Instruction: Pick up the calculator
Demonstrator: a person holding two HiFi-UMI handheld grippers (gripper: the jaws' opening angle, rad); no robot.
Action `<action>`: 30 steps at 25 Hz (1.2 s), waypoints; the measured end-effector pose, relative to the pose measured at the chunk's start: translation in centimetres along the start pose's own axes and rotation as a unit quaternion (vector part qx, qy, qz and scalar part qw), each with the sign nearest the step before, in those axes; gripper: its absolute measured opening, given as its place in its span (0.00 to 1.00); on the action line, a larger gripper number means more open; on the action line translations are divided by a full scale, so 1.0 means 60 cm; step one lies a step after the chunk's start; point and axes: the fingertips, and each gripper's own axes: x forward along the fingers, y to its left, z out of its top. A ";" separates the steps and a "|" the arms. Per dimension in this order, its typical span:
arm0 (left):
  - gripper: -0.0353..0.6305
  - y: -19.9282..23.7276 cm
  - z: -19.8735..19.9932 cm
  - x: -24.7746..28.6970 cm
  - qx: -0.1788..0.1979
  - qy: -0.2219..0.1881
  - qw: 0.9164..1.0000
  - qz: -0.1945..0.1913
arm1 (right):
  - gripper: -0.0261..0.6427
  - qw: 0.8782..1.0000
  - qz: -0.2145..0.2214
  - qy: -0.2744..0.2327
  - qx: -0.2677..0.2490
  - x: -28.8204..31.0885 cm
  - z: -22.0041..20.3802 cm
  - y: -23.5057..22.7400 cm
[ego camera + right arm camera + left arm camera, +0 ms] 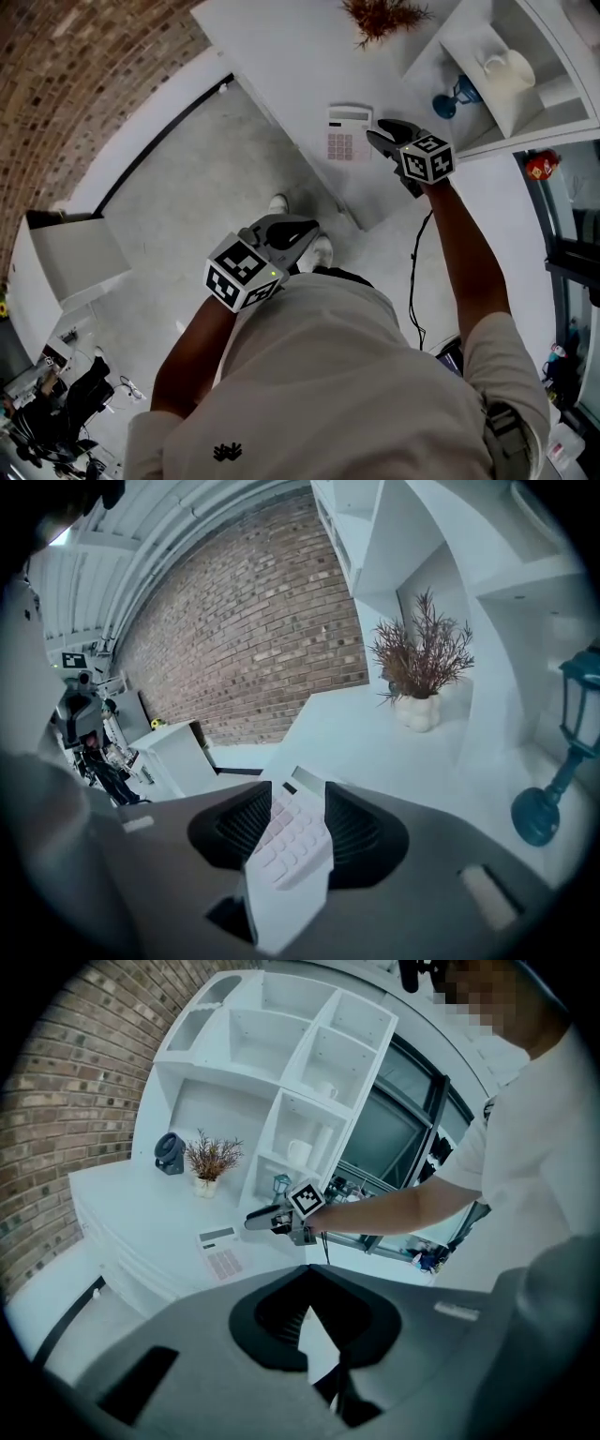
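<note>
A white calculator (348, 134) with pink keys lies flat near the front corner of the white table (281, 56). My right gripper (380, 131) reaches over the table, its tips at the calculator's right edge. In the right gripper view the jaws (298, 785) stand apart and the calculator (291, 841) shows in the gap between them; the pads do not press on it. My left gripper (309, 228) hangs low in front of my body, over the floor, empty. Its tips (307, 1267) meet. The left gripper view shows the calculator (221, 1252) and the right gripper (255, 1222) beside it.
A dried plant in a white pot (380, 14) stands at the table's back. A blue lantern (453, 97) and a white jug (506, 67) sit in the shelf unit to the right. A black cable (412, 281) hangs below the table. A white cabinet (70, 258) stands at the left.
</note>
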 end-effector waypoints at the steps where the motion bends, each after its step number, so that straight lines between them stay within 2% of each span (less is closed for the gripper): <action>1: 0.06 0.012 0.005 0.002 0.001 0.004 1.000 -0.004 | 0.33 1.000 -0.003 0.004 0.005 0.011 0.000 -0.013; 7: 0.06 0.086 0.037 0.006 0.005 0.022 1.000 -0.018 | 0.41 0.999 0.014 0.030 0.018 0.075 0.000 -0.068; 16: 0.06 0.161 0.044 -0.008 -0.002 0.043 0.999 -0.023 | 0.40 0.990 0.103 0.080 0.062 0.153 -0.008 -0.076; 23: 0.06 0.184 0.042 -0.011 -0.009 0.051 0.998 -0.025 | 0.32 0.980 0.149 0.108 0.076 0.170 -0.025 -0.059; 27: 0.06 0.187 0.038 -0.010 -0.010 0.052 0.998 -0.023 | 0.24 0.976 0.170 0.097 0.091 0.166 -0.019 -0.051; 30: 0.06 0.184 0.037 -0.012 -0.009 0.052 0.998 -0.022 | 0.16 0.974 0.175 0.069 0.123 0.159 -0.005 -0.045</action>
